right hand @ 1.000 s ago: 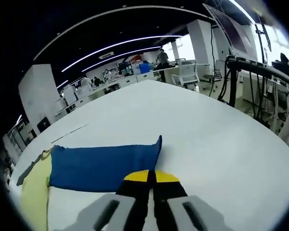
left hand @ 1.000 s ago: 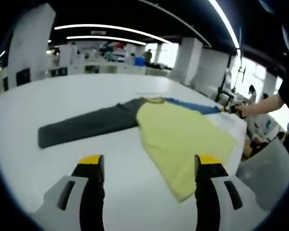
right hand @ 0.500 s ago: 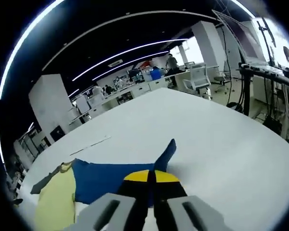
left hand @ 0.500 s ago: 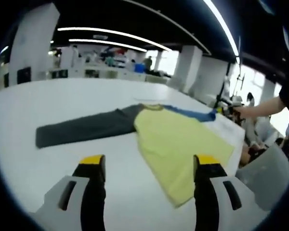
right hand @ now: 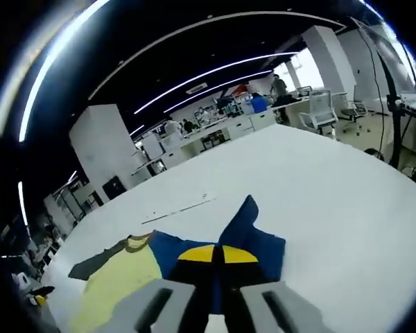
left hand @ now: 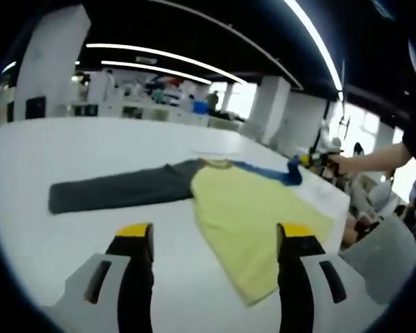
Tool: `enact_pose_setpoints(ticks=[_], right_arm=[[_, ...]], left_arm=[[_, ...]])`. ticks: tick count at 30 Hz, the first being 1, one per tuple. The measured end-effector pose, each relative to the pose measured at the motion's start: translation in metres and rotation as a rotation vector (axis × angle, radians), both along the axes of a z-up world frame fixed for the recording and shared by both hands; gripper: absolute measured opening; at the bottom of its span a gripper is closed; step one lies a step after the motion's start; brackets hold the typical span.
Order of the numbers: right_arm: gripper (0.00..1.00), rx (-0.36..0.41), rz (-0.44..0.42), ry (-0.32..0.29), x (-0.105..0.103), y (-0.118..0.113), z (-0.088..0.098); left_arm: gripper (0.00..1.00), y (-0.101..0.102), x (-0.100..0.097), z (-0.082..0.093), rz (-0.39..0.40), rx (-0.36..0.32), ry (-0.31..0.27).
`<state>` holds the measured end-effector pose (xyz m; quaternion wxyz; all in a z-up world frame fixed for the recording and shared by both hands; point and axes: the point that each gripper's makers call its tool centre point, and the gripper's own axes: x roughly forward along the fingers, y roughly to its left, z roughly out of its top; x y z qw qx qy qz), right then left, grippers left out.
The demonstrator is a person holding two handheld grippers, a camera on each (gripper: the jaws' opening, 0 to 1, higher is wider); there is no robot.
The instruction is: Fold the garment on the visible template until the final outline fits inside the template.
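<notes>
A long-sleeved shirt lies flat on the white table (left hand: 55, 146). It has a yellow body (left hand: 256, 215), a grey sleeve (left hand: 118, 191) stretched to the left and a blue sleeve (left hand: 267, 170) at the far side. My right gripper (right hand: 217, 254) is shut on the blue sleeve (right hand: 253, 232) and holds its cuff raised, with the cloth bunched over itself. In the right gripper view the yellow body (right hand: 121, 277) and a bit of grey sleeve (right hand: 90, 263) lie to the left. My left gripper (left hand: 213, 239) hangs open above the table's near side, holding nothing. The right gripper (left hand: 306, 161) appears small beyond the shirt.
A person's forearm (left hand: 374, 158) reaches in from the right. A grey chair back (left hand: 378, 253) stands at the table's right edge. A thin pale strip (right hand: 180, 206) lies on the table past the shirt. Desks and office chairs (right hand: 319, 111) fill the room behind.
The right gripper has raised the blue sleeve's cuff and carried it toward the yellow body, so the sleeve now bunches and doubles over. The left gripper stays open, barely shifted.
</notes>
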<state>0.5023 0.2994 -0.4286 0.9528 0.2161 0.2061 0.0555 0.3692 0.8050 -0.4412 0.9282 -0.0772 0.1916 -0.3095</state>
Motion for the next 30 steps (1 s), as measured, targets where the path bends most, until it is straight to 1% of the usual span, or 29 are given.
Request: enact_pose_setpoints(ticks=[1, 2, 6, 8, 13, 18, 25, 27, 28, 30], right_arm=[[0.00, 0.011, 0.005, -0.002, 0.001, 0.012, 0.004], [0.00, 0.021, 0.011, -0.004, 0.002, 0.019, 0.007], [0.00, 0.073, 0.079, -0.032, 0.013, 0.057, 0.021], [0.00, 0.088, 0.098, -0.051, 0.019, 0.072, 0.028], [0.00, 0.133, 0.156, -0.062, 0.031, 0.105, 0.035], [0.00, 0.149, 0.223, -0.058, 0.038, 0.135, 0.036], [0.00, 0.178, 0.292, -0.057, 0.046, 0.170, 0.037], [0.00, 0.175, 0.310, -0.059, 0.049, 0.181, 0.038], [0.00, 0.165, 0.336, -0.056, 0.049, 0.190, 0.037], [0.00, 0.147, 0.364, -0.057, 0.050, 0.201, 0.036]], left_arm=[[0.68, -0.001, 0.000, 0.000, -0.003, -0.001, -0.001], [0.68, -0.002, 0.000, 0.000, -0.007, -0.002, -0.003], [0.67, -0.008, -0.002, -0.002, -0.018, -0.007, -0.001], [0.67, -0.007, -0.002, -0.002, -0.018, -0.013, -0.004], [0.67, -0.009, -0.001, -0.003, -0.021, -0.026, -0.004], [0.66, -0.011, -0.002, -0.001, -0.026, -0.030, -0.007], [0.66, -0.014, -0.003, 0.001, -0.026, -0.038, -0.005], [0.66, -0.014, -0.003, 0.000, -0.028, -0.037, -0.003], [0.65, -0.014, -0.003, 0.000, -0.029, -0.038, -0.002], [0.65, -0.015, -0.003, 0.001, -0.030, -0.040, -0.001]])
